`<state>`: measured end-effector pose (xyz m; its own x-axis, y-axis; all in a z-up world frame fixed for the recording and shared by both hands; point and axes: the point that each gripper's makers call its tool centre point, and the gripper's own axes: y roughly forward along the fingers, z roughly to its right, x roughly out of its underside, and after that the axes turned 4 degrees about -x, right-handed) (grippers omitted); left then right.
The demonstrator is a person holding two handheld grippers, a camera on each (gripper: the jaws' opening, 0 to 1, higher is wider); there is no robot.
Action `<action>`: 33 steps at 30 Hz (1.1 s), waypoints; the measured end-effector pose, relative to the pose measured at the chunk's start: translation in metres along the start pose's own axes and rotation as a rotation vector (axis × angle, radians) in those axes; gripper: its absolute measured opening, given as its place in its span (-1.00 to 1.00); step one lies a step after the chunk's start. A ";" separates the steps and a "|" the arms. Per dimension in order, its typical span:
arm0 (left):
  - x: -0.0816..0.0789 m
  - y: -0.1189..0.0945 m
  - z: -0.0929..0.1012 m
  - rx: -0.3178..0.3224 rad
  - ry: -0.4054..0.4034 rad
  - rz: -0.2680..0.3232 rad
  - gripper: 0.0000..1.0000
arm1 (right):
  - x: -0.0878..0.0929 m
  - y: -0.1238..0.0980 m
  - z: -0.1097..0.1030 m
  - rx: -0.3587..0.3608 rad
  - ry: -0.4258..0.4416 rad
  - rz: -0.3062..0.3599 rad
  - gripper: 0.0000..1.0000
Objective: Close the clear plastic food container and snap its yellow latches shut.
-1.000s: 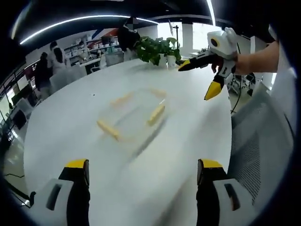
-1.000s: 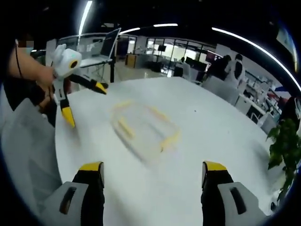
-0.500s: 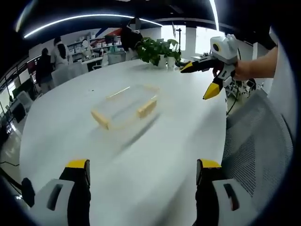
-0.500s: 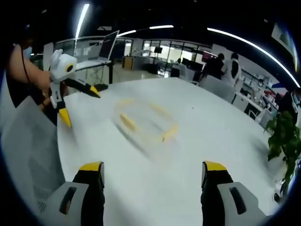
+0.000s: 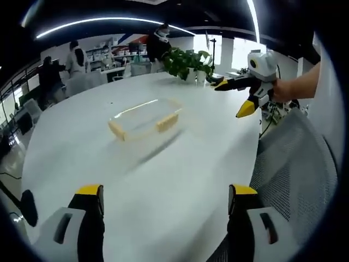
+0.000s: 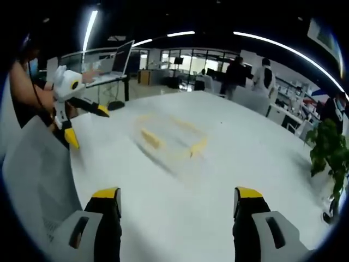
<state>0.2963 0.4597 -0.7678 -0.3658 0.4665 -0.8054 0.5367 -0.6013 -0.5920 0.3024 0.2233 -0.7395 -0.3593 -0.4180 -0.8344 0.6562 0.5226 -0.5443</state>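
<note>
Ahead of both pairs of jaws, the clear plastic food container (image 5: 144,117) lies flat on the white round tabletop (image 5: 163,180), well apart from either gripper. In the left gripper view its long axis runs from down-left to up-right, away from the left jaw and toward the far right. Yellow latches (image 5: 167,122) show on its near long side and on its near short end; the picture is too soft to tell whether they are snapped down.

The left gripper (image 5: 166,199) hangs over the near edge of the tabletop with its jaws spread wide and nothing between them. The right gripper (image 6: 178,201) is likewise wide open and empty. In the right gripper view the container (image 6: 172,139) is blurred, with its long axis slanting from up-left to down-right beyond the gap of the jaws and yellow latches (image 6: 151,138) on the sides.

The right gripper (image 5: 240,97) also comes into the left gripper view at the upper right, held in a hand above the tabletop's edge and well to the right of the container. The left gripper (image 6: 82,120) appears at the left of the right gripper view, also held clear of the container.

A grey mesh chair (image 5: 292,164) stands beside the right jaw at the table's edge. A potted plant (image 5: 185,63) sits on the far side of the tabletop, beyond the container. Nothing lies between the jaws and the container.
</note>
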 end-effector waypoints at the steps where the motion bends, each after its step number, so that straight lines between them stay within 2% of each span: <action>1: 0.001 0.000 0.000 -0.002 -0.004 0.002 0.93 | 0.001 -0.001 -0.001 0.002 -0.001 0.000 0.71; 7: 0.007 -0.001 0.006 -0.008 -0.038 0.004 0.94 | 0.011 -0.007 -0.004 0.006 0.013 -0.002 0.74; 12: 0.011 0.000 0.016 -0.005 -0.010 -0.001 0.94 | 0.016 -0.011 -0.005 0.017 0.027 -0.001 0.73; 17: 0.006 -0.002 0.008 -0.025 -0.041 0.022 0.97 | 0.021 -0.012 -0.005 0.024 0.043 0.004 0.73; 25: 0.008 -0.006 0.004 -0.047 -0.090 0.039 0.98 | 0.024 -0.013 -0.006 0.031 0.060 0.007 0.73; 33: 0.006 -0.005 0.008 -0.037 -0.074 0.038 0.98 | 0.027 -0.014 -0.007 0.029 0.076 0.008 0.72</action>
<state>0.2855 0.4605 -0.7698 -0.3991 0.3935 -0.8282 0.5787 -0.5925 -0.5604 0.2792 0.2102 -0.7551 -0.4028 -0.3554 -0.8435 0.6775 0.5039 -0.5359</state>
